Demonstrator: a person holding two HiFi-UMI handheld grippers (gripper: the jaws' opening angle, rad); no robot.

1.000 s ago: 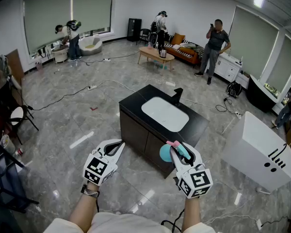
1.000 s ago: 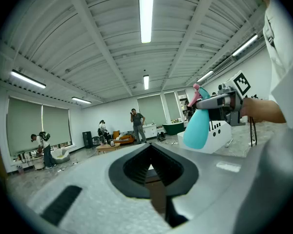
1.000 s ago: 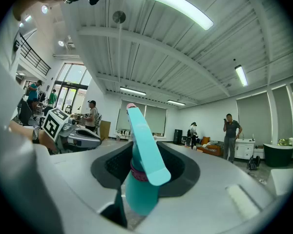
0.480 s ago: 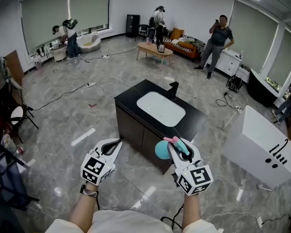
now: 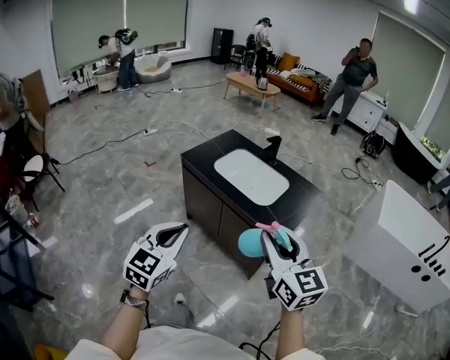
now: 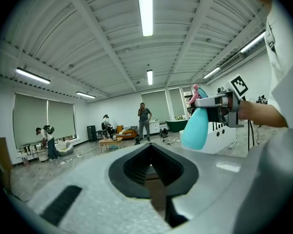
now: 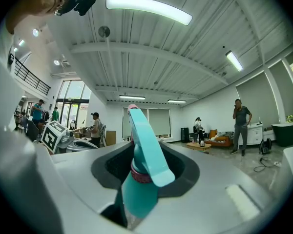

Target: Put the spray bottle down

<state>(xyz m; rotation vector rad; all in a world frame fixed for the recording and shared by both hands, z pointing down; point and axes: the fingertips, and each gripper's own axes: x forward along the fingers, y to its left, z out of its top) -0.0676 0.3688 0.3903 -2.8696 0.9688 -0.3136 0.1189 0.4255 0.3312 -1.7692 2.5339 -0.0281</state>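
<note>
A teal spray bottle with a pink nozzle tip is held in my right gripper, which is shut on its neck. In the right gripper view the bottle rises between the jaws, trigger toward the camera. It hangs in the air just in front of the near corner of a black cabinet that holds a white sink. My left gripper is to the left at about the same height, shut with nothing in it. From the left gripper view the bottle shows at the right.
A black faucet stands at the sink's far edge. A large white box sits on the floor to the right. Cables trail over the grey tiled floor. Several people stand far off near a sofa, a low table and the windows.
Both grippers have drifted slightly lower and toward the cabinet's near corner as the view shifted. The bottle stays in the right gripper's hold; the left gripper remains shut.
</note>
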